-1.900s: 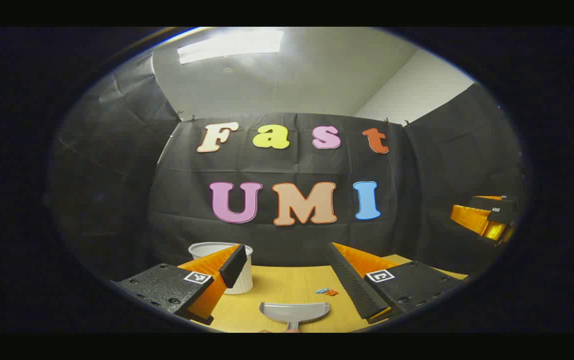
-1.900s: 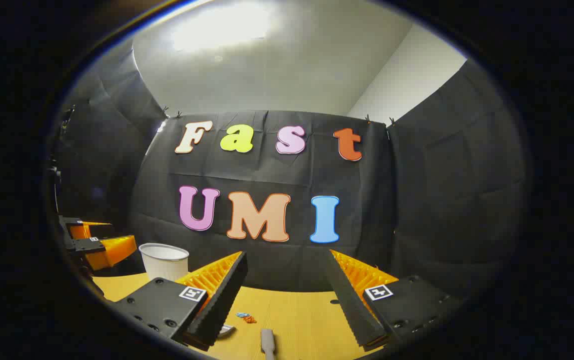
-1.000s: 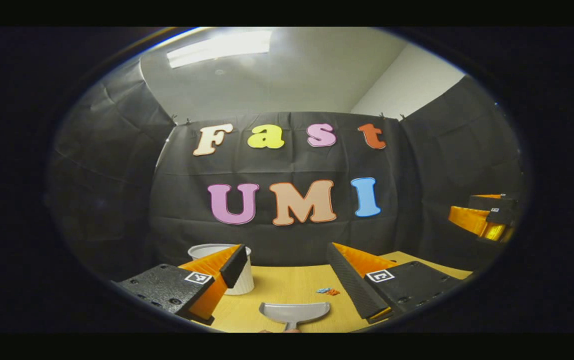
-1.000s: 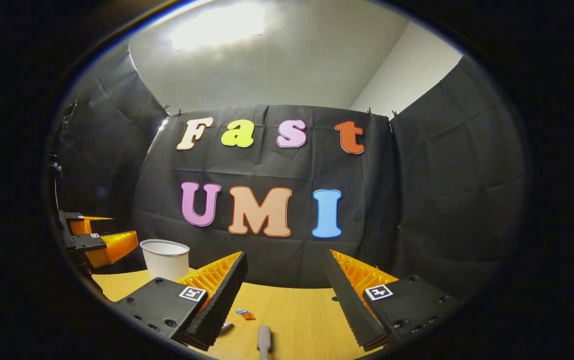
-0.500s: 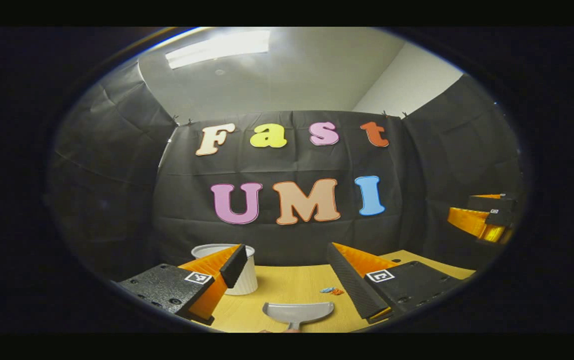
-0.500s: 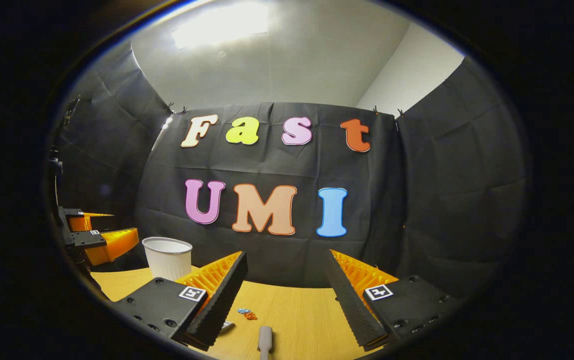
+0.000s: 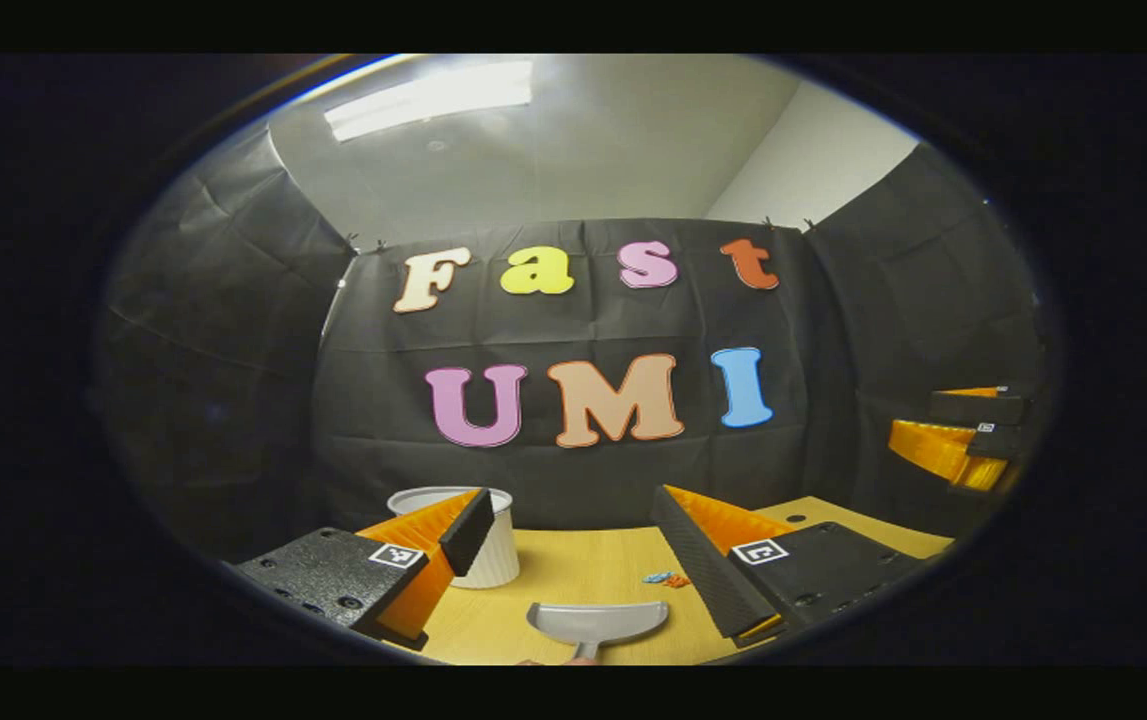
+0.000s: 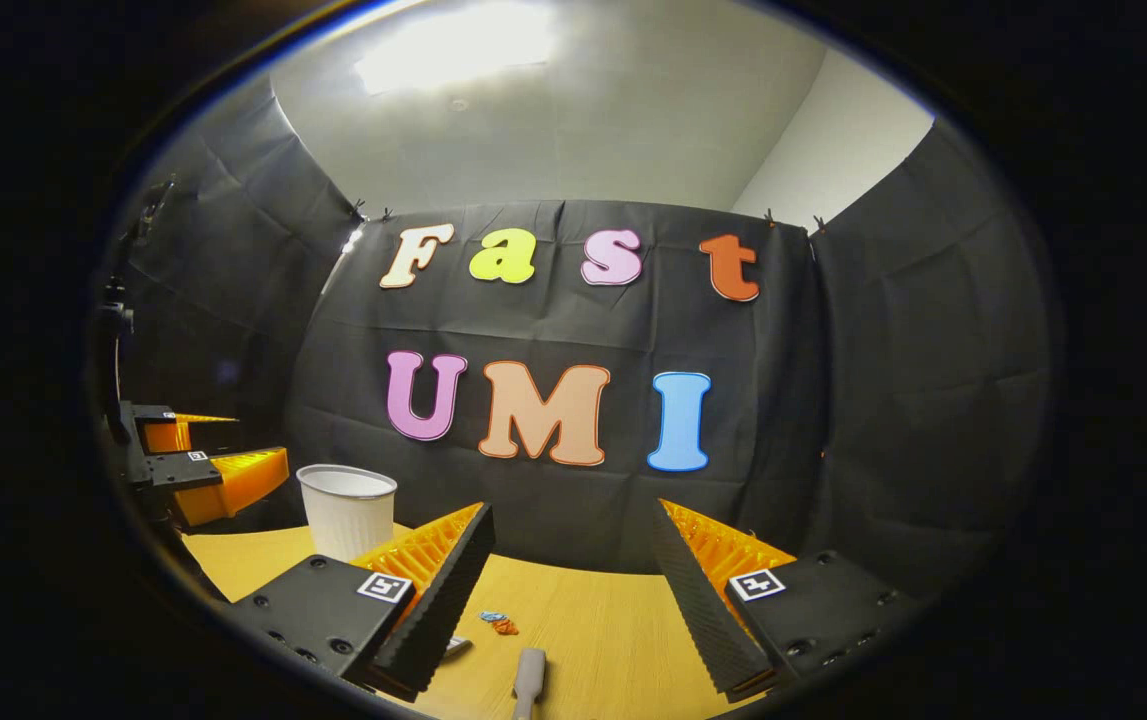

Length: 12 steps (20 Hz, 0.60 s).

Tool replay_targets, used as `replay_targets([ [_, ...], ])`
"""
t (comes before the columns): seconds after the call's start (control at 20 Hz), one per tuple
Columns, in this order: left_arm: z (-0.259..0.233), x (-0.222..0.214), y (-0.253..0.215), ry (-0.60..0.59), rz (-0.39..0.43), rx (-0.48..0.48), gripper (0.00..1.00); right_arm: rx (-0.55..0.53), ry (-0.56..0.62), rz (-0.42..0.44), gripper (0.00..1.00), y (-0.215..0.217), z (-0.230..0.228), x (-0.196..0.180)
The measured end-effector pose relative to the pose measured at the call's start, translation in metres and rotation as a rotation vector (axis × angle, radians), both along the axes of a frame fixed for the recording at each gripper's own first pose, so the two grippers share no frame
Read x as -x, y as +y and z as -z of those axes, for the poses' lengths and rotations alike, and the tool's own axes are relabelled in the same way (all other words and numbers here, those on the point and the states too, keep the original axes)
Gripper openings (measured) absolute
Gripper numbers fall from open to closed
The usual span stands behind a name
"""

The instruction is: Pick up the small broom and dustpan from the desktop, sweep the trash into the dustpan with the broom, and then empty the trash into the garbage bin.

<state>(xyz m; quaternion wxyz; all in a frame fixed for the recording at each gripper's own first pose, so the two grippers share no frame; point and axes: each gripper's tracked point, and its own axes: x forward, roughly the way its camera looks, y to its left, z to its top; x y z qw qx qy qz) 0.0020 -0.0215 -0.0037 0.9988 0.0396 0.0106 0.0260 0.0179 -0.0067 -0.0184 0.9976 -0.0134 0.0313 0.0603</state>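
In the left gripper view a grey dustpan (image 7: 597,622) lies on the wooden desktop (image 7: 573,570) below my open left gripper (image 7: 567,522), mouth facing away. Small blue and orange trash scraps (image 7: 665,578) lie just beyond it to the right. A white ribbed bin (image 7: 490,548) stands at the left, partly behind the left finger. In the right gripper view the grey broom handle (image 8: 528,676) lies low between the fingers of my open right gripper (image 8: 569,535). The trash scraps (image 8: 499,623) lie ahead of it, the bin (image 8: 346,510) at far left. Nothing is held.
The other gripper (image 7: 963,440) hovers at the right edge of the left gripper view, and the left one (image 8: 195,462) at the left edge of the right gripper view. Black cloth walls close the desk's far side. A small hole (image 7: 792,519) marks the desktop.
Both views have drifted slightly: the wall and bin have slid a little to the right in each view. The dustpan, broom handle and trash still lie where they were.
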Motion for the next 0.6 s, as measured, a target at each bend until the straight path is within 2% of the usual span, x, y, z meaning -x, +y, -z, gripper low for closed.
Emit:
replay_targets([
  [0.1,0.002,0.000,-0.004,0.005,-0.005,-0.004,0.99,0.004,0.013,-0.021,0.99,0.000,0.003,-0.001],
  [0.2,0.007,0.002,-0.006,0.016,-0.014,-0.007,0.95,0.010,0.048,-0.056,0.99,0.004,0.013,-0.003],
  [0.35,0.013,0.007,0.001,0.024,-0.044,-0.033,0.99,0.025,0.078,-0.095,0.99,0.009,0.027,-0.005],
  [0.6,0.057,0.002,0.005,0.149,-0.033,-0.029,0.99,0.072,0.209,-0.164,0.99,0.031,0.071,-0.010],
])
